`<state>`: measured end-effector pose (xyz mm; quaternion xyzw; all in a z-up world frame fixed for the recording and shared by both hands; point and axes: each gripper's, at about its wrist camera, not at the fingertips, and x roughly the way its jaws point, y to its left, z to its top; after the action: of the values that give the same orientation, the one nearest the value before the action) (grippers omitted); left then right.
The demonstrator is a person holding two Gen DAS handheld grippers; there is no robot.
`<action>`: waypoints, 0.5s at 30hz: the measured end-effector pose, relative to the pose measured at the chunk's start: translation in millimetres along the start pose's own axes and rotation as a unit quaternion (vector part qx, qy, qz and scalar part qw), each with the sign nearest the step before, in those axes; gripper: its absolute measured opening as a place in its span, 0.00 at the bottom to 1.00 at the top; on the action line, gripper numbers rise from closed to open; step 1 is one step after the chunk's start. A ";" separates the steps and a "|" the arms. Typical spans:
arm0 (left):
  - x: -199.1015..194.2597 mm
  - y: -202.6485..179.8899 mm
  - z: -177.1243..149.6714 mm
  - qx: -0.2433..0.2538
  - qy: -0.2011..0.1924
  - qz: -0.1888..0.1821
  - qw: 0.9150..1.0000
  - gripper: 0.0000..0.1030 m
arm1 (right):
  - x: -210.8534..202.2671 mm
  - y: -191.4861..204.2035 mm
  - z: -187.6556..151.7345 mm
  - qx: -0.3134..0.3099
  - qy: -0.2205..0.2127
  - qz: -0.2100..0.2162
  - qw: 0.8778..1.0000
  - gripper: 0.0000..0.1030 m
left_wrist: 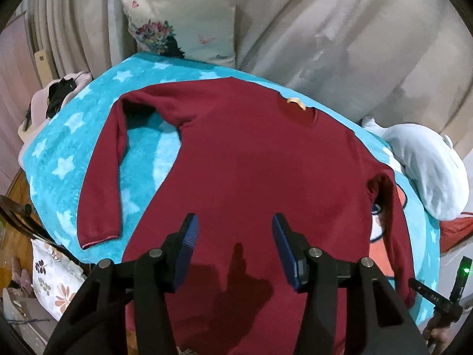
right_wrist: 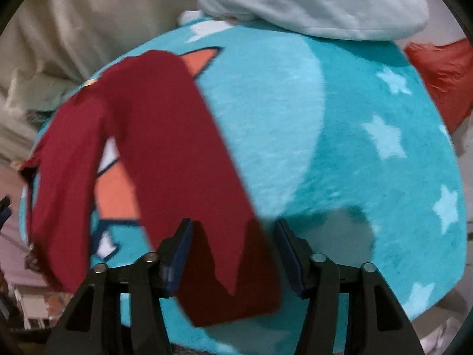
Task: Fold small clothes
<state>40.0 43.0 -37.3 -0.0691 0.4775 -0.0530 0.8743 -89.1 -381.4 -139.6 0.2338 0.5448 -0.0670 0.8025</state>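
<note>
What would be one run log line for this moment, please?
stage: sweater flat, unfolded | left gripper: open above body | right gripper: open over sleeve | surface: star blanket

The left tongs [left_wrist: 235, 247] are black, with angular forked arms that taper up to two slim fingers [left_wrist: 186, 250]. Ribbed blue pads line the inner face of each finger. Round silver pins sit at the linkage joints, two per side. The right tongs [right_wrist: 233, 256] are of the same build: black arms with long cut-out slots, silver pins, ribbed dark-blue pads. Right of the left tongs' arms, a black bar bears small white lettering, and beside it a black post carries a green light [left_wrist: 466, 270]
</note>
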 end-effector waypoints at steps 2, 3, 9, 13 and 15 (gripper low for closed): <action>-6.2 -3.0 -1.7 0.001 -0.005 0.003 1.000 0.50 | -5.4 -4.9 -1.6 0.008 0.006 0.048 0.999 0.08; -9.8 -3.5 -1.6 -0.001 -0.009 0.004 1.000 0.50 | -8.2 -6.8 1.6 0.008 -0.001 0.051 0.999 0.07; -31.3 2.2 -2.9 -0.011 -0.034 0.011 0.999 0.50 | -57.7 -63.5 38.6 0.055 -0.088 -0.021 0.994 0.07; -36.1 9.6 -6.5 -0.019 -0.035 0.017 0.999 0.51 | -88.3 -122.6 82.3 0.114 -0.136 -0.050 0.983 0.06; -36.5 13.0 -8.4 -0.022 -0.034 0.021 0.999 0.52 | -90.1 -125.3 100.0 0.105 -0.139 -0.070 0.982 0.06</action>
<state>13.6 61.0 -13.9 -0.0798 0.4498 -0.0222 0.8893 -86.0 -549.9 -66.1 0.2665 0.4330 -0.2118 0.8346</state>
